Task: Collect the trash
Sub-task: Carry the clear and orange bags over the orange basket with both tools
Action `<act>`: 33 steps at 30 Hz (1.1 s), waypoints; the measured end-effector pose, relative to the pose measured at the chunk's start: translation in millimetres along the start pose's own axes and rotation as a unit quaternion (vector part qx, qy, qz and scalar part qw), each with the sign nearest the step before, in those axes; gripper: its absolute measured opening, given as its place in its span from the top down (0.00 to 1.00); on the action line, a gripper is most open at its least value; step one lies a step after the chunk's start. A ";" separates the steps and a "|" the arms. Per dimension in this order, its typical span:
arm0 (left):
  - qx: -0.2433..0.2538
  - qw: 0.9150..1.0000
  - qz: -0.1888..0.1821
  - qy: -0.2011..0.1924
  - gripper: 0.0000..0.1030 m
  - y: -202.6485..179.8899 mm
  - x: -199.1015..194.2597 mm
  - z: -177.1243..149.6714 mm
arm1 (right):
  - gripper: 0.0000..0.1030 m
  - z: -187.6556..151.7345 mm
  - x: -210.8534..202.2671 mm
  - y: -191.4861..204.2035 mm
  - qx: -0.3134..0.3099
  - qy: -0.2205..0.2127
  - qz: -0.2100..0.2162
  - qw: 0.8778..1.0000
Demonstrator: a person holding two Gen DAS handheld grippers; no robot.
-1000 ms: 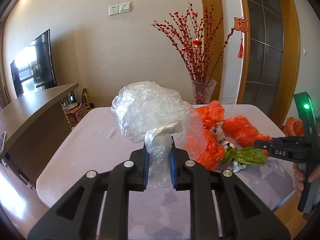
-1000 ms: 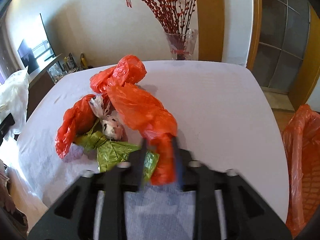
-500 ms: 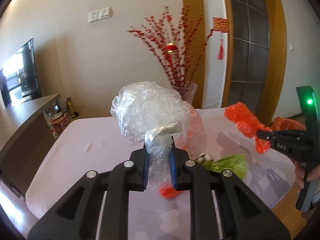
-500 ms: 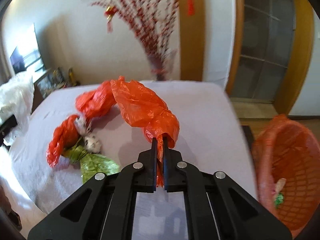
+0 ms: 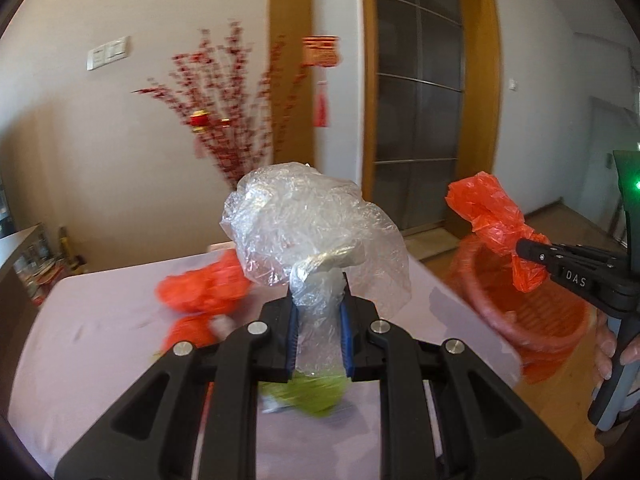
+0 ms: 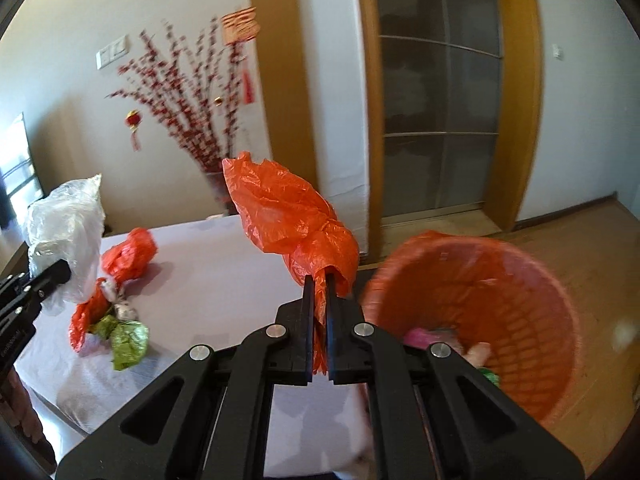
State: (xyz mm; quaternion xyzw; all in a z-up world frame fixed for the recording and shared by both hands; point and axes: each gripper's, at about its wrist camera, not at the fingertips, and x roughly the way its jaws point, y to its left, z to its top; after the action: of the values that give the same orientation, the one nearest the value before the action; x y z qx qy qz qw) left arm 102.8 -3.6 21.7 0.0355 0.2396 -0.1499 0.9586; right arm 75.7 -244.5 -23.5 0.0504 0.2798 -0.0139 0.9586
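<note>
My left gripper (image 5: pixel 318 312) is shut on a crumpled clear plastic bag (image 5: pixel 312 224), held above the table. My right gripper (image 6: pixel 318 280) is shut on an orange plastic bag (image 6: pixel 288 212), lifted off the table beside the rim of an orange mesh waste basket (image 6: pixel 532 312). In the left wrist view the right gripper (image 5: pixel 520 246) with its orange bag (image 5: pixel 492 216) hangs over the basket (image 5: pixel 560 320). On the table remain more orange bags (image 6: pixel 128 256), a green wrapper (image 6: pixel 128 340) and small scraps (image 6: pixel 124 308).
The table (image 6: pixel 224 280) wears a pale cloth; its right edge is next to the basket, which stands on the wooden floor (image 6: pixel 580 240) and holds some trash. A vase of red blossom branches (image 6: pixel 188 120) stands at the far edge. A hand (image 5: pixel 608 344) holds the right gripper.
The right gripper closed on the orange bag, lifted it off the pile and carried it right toward the basket. The left gripper swung right with the clear bag still held.
</note>
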 end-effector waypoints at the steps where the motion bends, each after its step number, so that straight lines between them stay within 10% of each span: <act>1: 0.002 1.000 -0.010 0.000 0.83 -8.7 3.1 2.2 | 0.95 0.5 -2.2 -4.7 0.003 -0.002 -0.004 1.000; 33: 0.040 0.977 -0.202 0.048 0.81 -179.0 88.5 27.6 | 0.93 -5.0 -40.5 -147.4 0.140 -0.042 -0.088 0.985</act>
State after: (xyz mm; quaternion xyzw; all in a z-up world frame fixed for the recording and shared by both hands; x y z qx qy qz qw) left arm 135.1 -201.9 5.1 0.0318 0.2812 -0.3478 0.8938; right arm 30.8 -390.6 -19.1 0.1588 0.2381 -0.1388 0.9481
